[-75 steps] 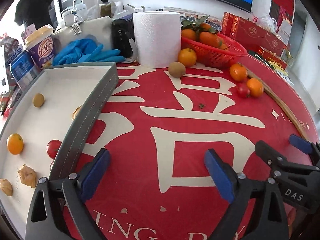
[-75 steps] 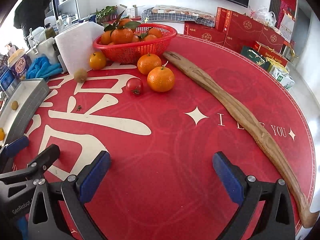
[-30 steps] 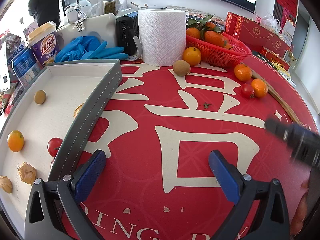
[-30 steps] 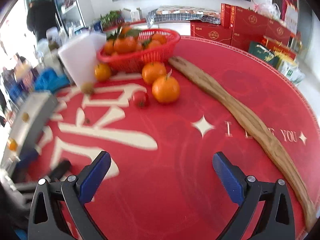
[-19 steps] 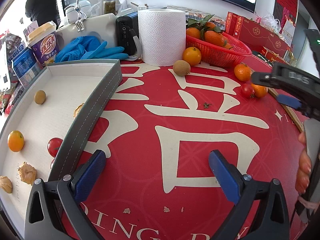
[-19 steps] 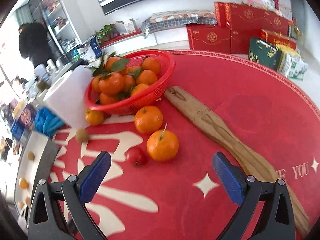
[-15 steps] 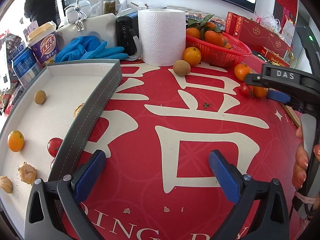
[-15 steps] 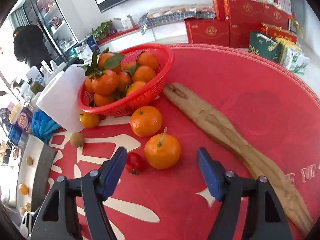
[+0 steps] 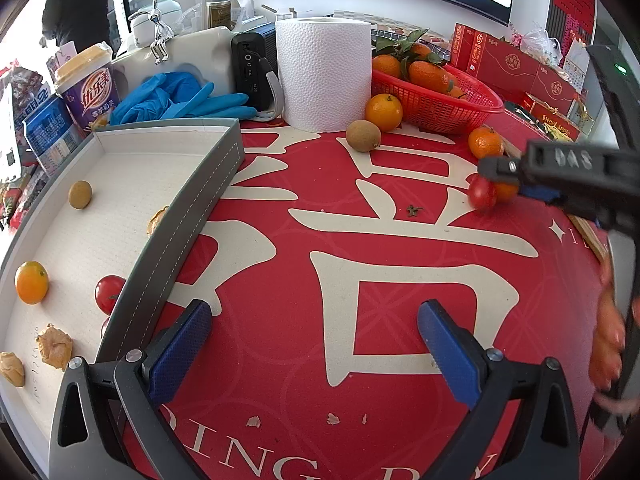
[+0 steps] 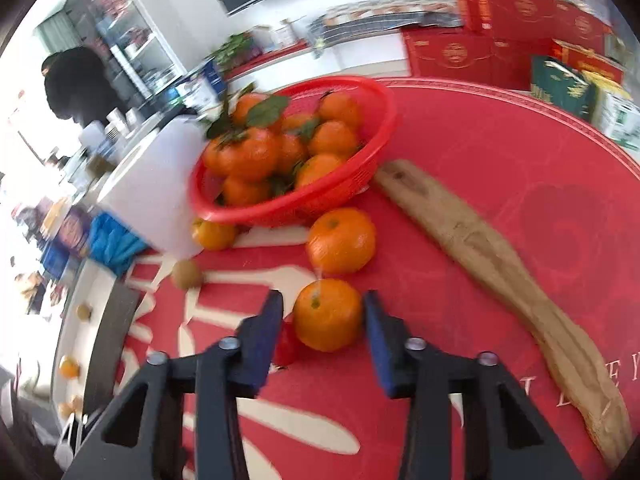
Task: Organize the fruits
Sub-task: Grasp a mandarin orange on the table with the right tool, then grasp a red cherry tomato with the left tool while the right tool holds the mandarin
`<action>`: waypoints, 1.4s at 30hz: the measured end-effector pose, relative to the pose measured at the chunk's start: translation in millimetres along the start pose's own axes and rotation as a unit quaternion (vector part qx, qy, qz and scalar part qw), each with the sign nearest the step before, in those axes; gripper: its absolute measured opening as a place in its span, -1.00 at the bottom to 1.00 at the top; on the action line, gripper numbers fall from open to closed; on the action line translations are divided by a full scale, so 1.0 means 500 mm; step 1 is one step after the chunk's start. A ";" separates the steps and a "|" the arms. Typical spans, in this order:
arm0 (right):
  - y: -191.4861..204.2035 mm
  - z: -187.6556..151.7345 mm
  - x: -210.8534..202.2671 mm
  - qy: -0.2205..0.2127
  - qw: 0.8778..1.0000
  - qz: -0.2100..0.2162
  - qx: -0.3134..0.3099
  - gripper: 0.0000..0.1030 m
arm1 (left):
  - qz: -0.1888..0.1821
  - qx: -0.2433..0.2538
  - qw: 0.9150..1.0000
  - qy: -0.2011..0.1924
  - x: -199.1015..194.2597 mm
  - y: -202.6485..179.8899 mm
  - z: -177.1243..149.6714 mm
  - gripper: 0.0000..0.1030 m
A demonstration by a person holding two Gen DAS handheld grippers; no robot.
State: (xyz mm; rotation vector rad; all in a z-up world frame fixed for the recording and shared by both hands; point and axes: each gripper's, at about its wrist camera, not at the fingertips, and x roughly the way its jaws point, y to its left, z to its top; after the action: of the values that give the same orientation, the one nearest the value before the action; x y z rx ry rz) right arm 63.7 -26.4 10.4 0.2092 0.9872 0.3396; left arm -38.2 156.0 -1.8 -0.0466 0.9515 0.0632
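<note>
1. Right gripper (image 10: 322, 318) brackets a loose mandarin (image 10: 327, 314) beside the red basket (image 10: 374, 160), jaws spread, contact unclear
2. Next: pinch, lift
3. Left gripper (image 9: 316, 344) idles spread beside the tray (image 9: 188, 208)

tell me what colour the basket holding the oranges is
Red. The basket shows best in the right wrist view, its mesh wall around the oranges.
</note>
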 end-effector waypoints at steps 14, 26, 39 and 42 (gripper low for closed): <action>0.055 -0.040 -0.008 -0.007 0.995 -0.038 -0.091 -0.28 | 0.000 0.000 1.000 0.000 0.000 0.000 0.000 0.99; 0.020 -0.087 -0.084 -0.022 0.998 0.002 -0.059 -0.29 | -0.010 0.035 0.999 -0.007 -0.003 -0.020 0.023 0.61; 0.017 -0.114 -0.100 -0.022 0.998 0.033 -0.043 -0.29 | -0.068 0.007 0.998 -0.012 -0.047 0.020 0.017 -0.56; 0.020 -0.117 -0.102 -0.022 0.998 0.035 -0.045 -0.29 | -0.070 0.009 0.997 -0.026 -0.074 0.025 0.015 -0.56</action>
State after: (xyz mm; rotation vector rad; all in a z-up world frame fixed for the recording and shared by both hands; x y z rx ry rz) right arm -13.3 -34.9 21.9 0.1699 0.9210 0.4412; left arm -54.6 167.8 32.6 -0.0937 0.8945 -0.0739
